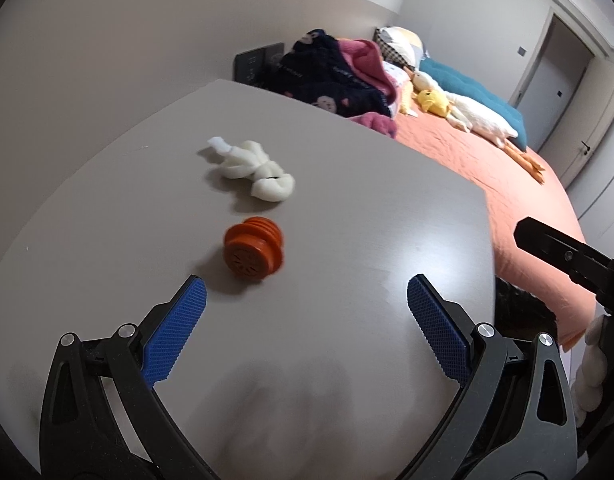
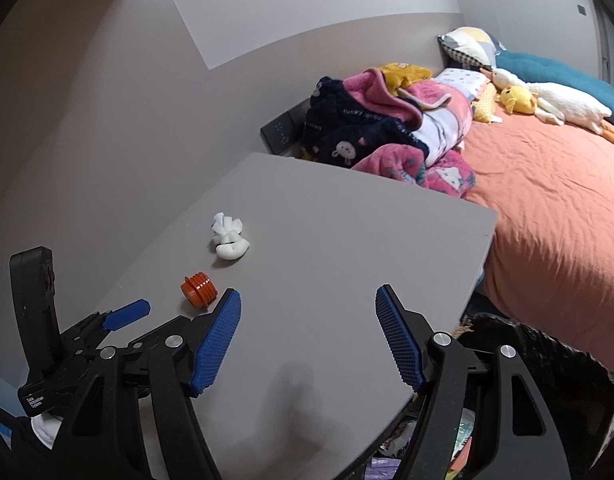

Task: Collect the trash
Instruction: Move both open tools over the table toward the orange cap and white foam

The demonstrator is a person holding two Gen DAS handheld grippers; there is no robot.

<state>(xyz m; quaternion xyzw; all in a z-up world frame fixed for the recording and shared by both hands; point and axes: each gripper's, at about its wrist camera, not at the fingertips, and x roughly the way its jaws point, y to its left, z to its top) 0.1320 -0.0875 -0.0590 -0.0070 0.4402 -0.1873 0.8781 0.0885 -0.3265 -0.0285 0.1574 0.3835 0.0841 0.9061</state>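
An orange ribbed plastic plug (image 1: 254,249) lies on its side on the grey table (image 1: 367,208), just beyond the left pad of my left gripper (image 1: 306,294), which stands open and empty. Farther back lies a white knotted foam scrap (image 1: 254,170). In the right wrist view the orange plug (image 2: 199,288) sits left of my right gripper (image 2: 308,308), also open with nothing between its blue pads; the white scrap (image 2: 229,241) lies beyond it. The left gripper's fingers (image 2: 125,315) show at the lower left there.
A bed with an orange sheet (image 2: 547,208) runs along the table's right side, piled with blankets (image 2: 387,128), pillows and plush toys (image 1: 459,110). A dark bin holding rubbish (image 2: 519,364) stands below the table's right corner. A grey wall (image 2: 107,100) is behind.
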